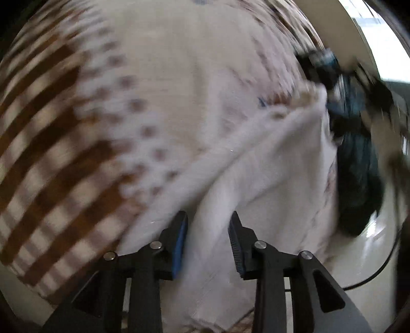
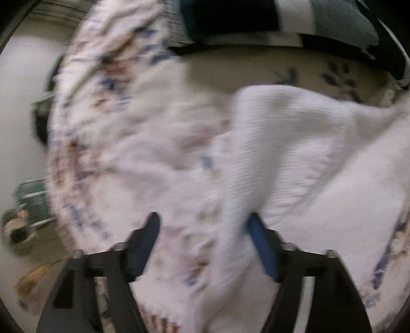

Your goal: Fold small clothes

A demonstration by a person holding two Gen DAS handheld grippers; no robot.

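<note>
A white ribbed garment (image 1: pixel 269 164) lies over a patterned cloth (image 1: pixel 166 76) on the table. Both views are blurred by motion. My left gripper (image 1: pixel 208 225) stands with its jaws apart and a fold of the white garment runs between the fingers (image 1: pixel 179 238); a firm grip cannot be told. My right gripper (image 2: pixel 203 225) has its jaws wide apart, with the white garment (image 2: pixel 282 143) bunched between and beyond the fingers (image 2: pixel 261 243). The other gripper shows as a dark blurred shape (image 1: pixel 353 133) at the right of the left wrist view.
A brown and white checked cloth (image 1: pixel 51 158) covers the left side. The patterned cloth (image 2: pixel 107 107) has blue and brown prints along its edge. Dark and teal fabric (image 2: pixel 230 18) lies at the far side. Green and assorted items (image 2: pixel 30 197) sit low at the left.
</note>
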